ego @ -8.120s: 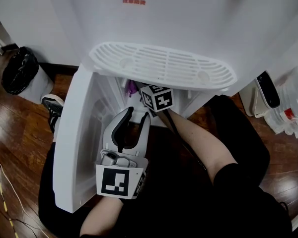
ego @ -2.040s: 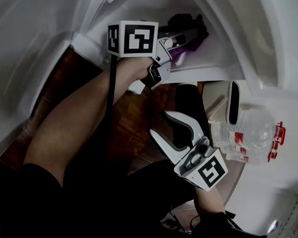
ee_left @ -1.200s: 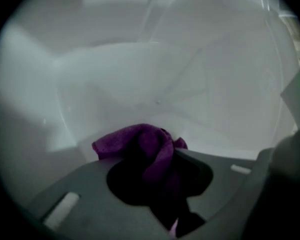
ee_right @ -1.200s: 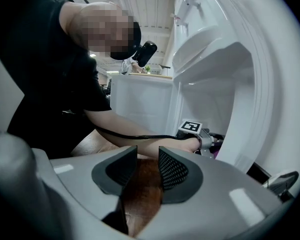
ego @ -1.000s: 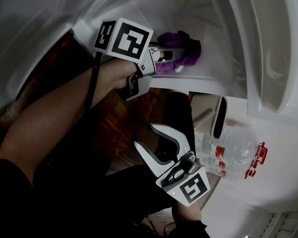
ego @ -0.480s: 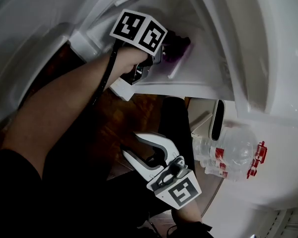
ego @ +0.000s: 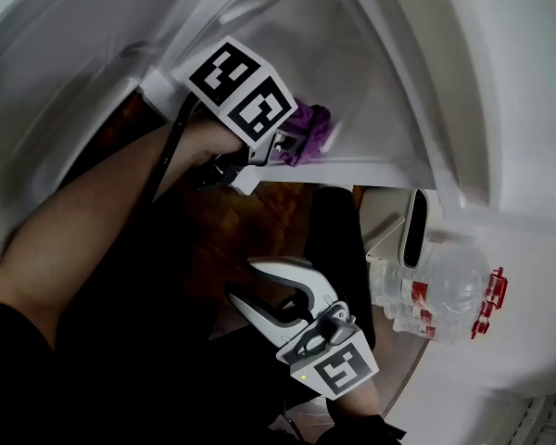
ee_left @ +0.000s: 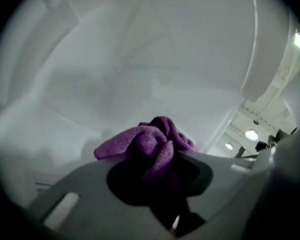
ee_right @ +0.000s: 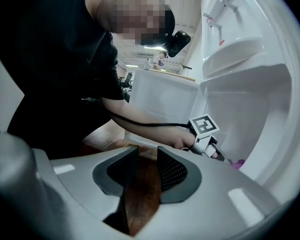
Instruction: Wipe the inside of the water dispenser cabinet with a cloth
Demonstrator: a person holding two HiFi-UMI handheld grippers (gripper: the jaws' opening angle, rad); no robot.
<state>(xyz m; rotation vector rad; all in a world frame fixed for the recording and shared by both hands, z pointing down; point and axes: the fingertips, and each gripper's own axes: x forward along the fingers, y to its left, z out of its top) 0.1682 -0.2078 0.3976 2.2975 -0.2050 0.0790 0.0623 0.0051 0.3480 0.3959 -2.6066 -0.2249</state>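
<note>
Now the left gripper (ego: 292, 144), fingers clamped on the purple cloth (ego: 311, 128), has rolled and dragged it lower in the frame, toward the cabinet's (ego: 380, 82) front edge, so wiping is under way. The right gripper (ego: 247, 284) waits below, fingers apart, empty.

Left gripper (ego: 280, 146), clamped on purple cloth (ego: 309, 130), pulled back over last second from deeper in cabinet (ego: 380, 100) toward its front lip. Wrist rolled; marker cube (ego: 241, 100) shows other faces. Cloth now lower, bunched close under cube. Right gripper (ego: 241, 287) drifted down-left in head view. Head camera, eight seconds ago above dispenser, now low and tilted.
</note>
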